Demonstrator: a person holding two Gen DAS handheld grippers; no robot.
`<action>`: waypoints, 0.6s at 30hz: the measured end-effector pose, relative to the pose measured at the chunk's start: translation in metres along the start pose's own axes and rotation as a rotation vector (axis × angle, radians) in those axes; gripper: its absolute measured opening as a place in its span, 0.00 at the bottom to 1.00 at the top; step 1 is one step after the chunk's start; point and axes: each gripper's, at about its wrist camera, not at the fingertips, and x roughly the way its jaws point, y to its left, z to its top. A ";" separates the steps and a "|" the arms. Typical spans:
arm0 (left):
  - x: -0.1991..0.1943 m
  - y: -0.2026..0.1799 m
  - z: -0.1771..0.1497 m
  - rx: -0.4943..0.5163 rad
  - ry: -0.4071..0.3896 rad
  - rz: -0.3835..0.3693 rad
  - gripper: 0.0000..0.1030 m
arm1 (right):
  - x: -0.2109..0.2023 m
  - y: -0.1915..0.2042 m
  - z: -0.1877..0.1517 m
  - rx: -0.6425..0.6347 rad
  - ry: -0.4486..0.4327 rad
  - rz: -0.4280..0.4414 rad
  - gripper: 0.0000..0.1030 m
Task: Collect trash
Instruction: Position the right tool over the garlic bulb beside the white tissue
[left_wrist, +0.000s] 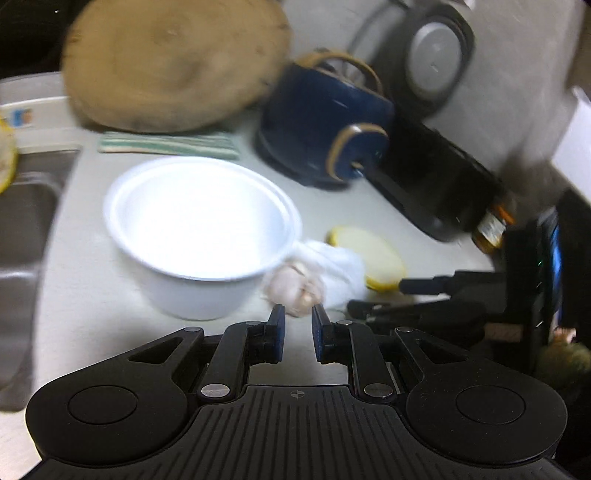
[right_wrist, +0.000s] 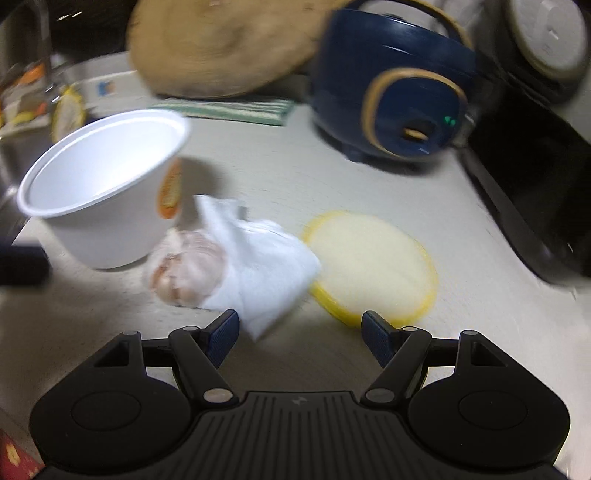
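A white foam bowl (left_wrist: 199, 225) stands on the pale counter; it also shows in the right wrist view (right_wrist: 99, 181). Beside it lie a garlic bulb (left_wrist: 295, 291), a crumpled white tissue (left_wrist: 332, 266) and a yellow-rimmed lid (left_wrist: 373, 258). In the right wrist view the garlic (right_wrist: 188, 269), tissue (right_wrist: 258, 258) and lid (right_wrist: 373, 266) lie just ahead. My left gripper (left_wrist: 298, 314) has a narrow gap, empty, right before the garlic. My right gripper (right_wrist: 301, 325) is open wide, empty, its fingers near the tissue and lid. The right gripper (left_wrist: 376, 295) also shows at the right in the left wrist view.
A round wooden board (left_wrist: 173, 62) leans at the back above a striped cloth (left_wrist: 166, 144). A dark blue cooker (left_wrist: 325, 122) and black appliances (left_wrist: 436, 177) stand at the right. A steel sink (left_wrist: 22, 240) lies to the left.
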 end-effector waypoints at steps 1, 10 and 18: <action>0.007 -0.005 0.000 0.017 0.002 -0.004 0.18 | -0.003 -0.005 -0.002 0.010 -0.005 -0.015 0.72; 0.076 -0.046 0.013 0.217 -0.004 0.042 0.19 | -0.033 -0.056 -0.002 0.135 -0.096 -0.012 0.72; 0.068 -0.051 0.011 0.262 -0.005 0.133 0.19 | -0.032 -0.067 -0.007 0.144 -0.109 0.057 0.72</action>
